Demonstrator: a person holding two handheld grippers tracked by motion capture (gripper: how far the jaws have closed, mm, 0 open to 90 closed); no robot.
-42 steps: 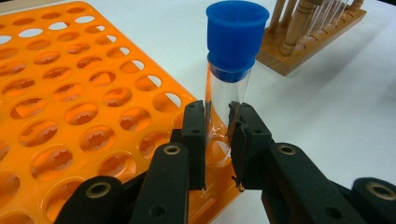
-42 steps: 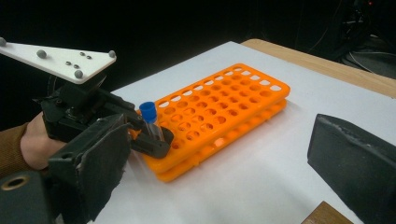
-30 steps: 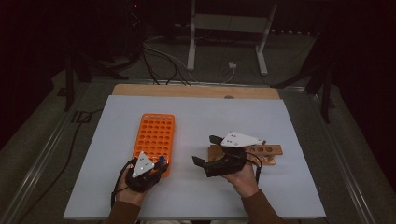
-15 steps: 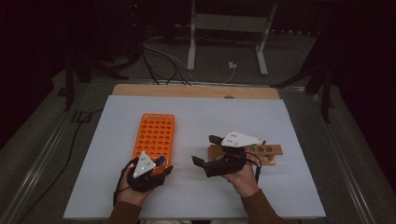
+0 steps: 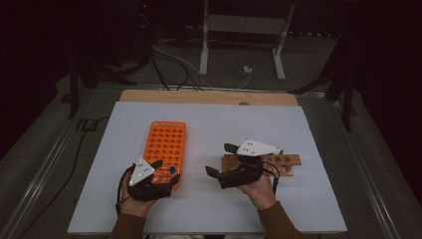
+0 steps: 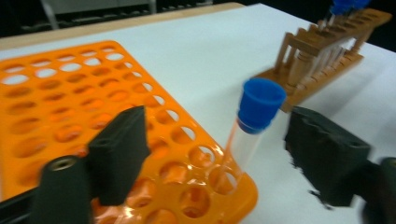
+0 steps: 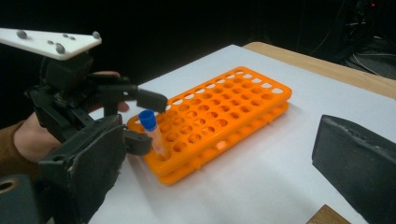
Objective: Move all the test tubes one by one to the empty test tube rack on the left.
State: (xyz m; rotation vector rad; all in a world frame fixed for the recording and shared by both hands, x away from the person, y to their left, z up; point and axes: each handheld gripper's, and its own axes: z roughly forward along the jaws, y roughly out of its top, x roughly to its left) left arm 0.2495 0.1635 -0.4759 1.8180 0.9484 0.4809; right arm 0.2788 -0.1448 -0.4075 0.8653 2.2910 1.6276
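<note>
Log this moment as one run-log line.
left gripper: open around blue-capped tube | tube: standing in orange rack corner hole | right gripper: open, empty, by wooden rack

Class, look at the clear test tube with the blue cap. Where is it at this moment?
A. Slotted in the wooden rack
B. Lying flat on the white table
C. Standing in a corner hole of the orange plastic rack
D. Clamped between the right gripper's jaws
C: the clear test tube with the blue cap stands in a corner hole of the orange plastic rack, between the left gripper's open jaws, untouched.
</note>
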